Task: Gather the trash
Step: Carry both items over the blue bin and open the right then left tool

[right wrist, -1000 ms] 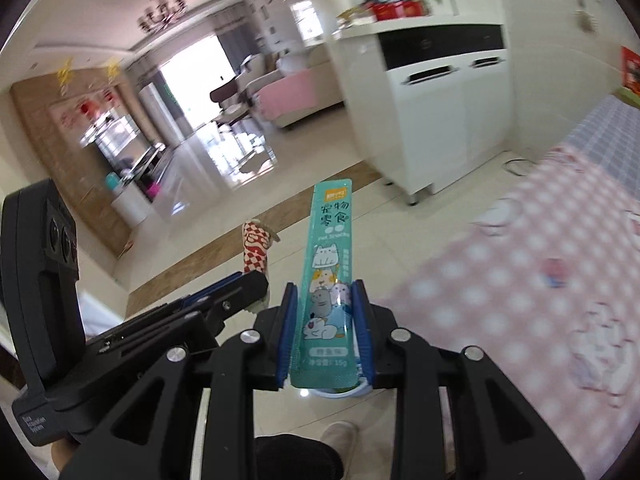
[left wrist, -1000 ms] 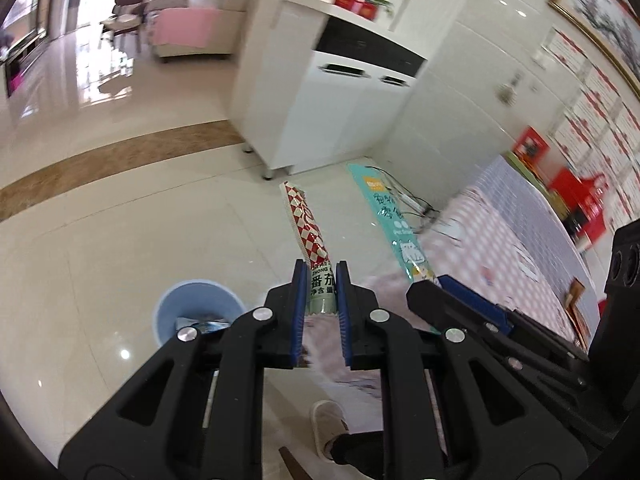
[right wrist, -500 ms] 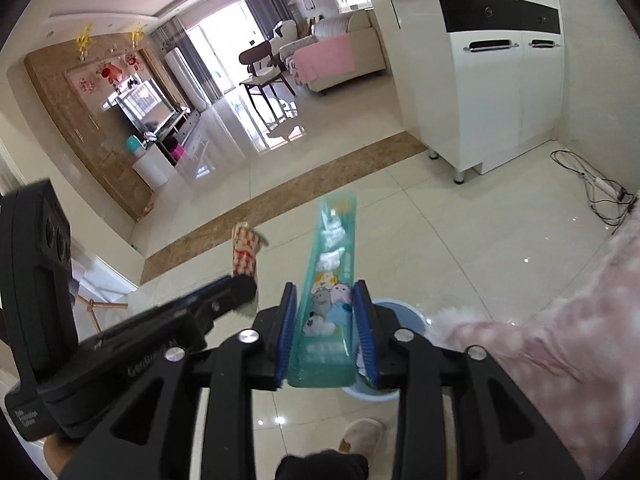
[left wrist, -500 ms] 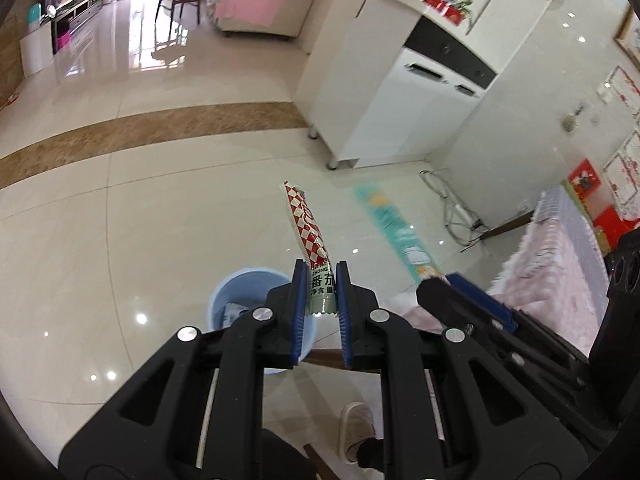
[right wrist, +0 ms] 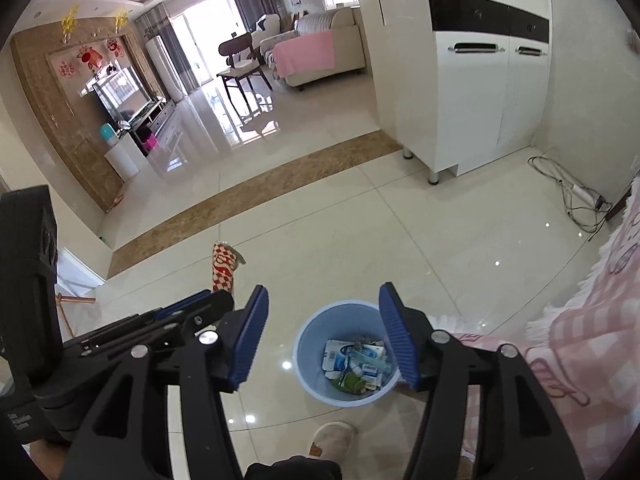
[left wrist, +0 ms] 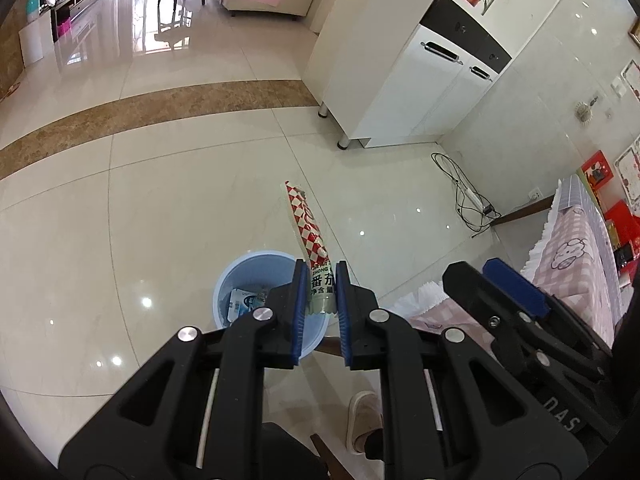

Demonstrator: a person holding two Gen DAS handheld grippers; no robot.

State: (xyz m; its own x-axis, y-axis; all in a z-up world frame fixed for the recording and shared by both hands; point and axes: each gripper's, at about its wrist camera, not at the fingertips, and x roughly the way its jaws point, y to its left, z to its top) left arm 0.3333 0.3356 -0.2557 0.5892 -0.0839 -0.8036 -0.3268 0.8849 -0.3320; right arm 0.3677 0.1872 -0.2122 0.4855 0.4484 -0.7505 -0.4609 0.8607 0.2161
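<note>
My left gripper is shut on a red-and-white checked sachet and holds it above the right rim of the light blue trash bin on the floor. The sachet also shows in the right wrist view. My right gripper is open and empty, directly above the bin. The bin holds several wrappers, among them a teal one.
A table with a pink checked cloth stands at the right. A white cabinet stands at the back right, with a cable on the floor beside it. A slippered foot is near the bin.
My right gripper opened and the teal pet-snack sachet it held is gone from it. Both grippers swung from the table to above the bin.
</note>
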